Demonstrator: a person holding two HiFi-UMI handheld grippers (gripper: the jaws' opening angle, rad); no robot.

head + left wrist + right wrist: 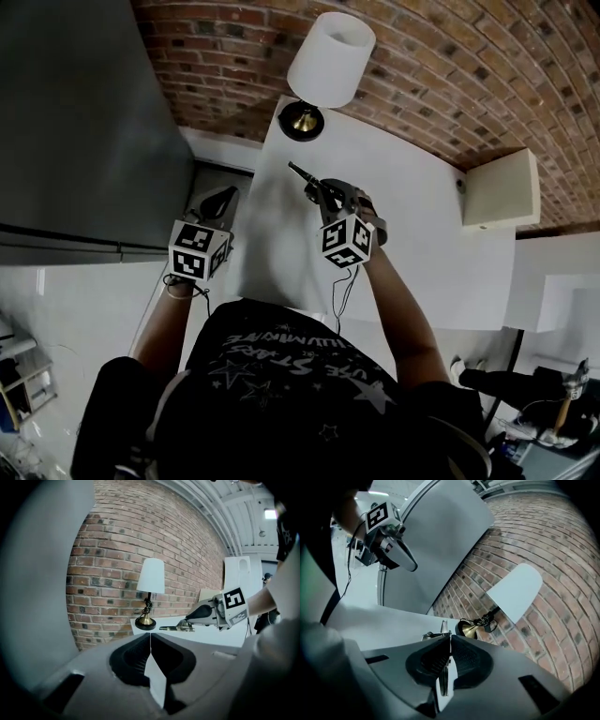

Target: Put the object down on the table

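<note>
Metal, which we judge stiff, light and slick: our right tongs (450, 644) clamp the slim tool (180, 627) by one end over the desk (422, 253), left tongs (150, 641) closed empty.

Two: left gripper (220, 199), right gripper (324, 192); lamp (330, 58) one; table (412, 244) one; tool (302, 174), perhaps pliers, one

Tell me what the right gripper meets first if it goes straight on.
Likely the lamp base, ahead of the metal object in the right gripper; tilted down, the table may come first.
</note>
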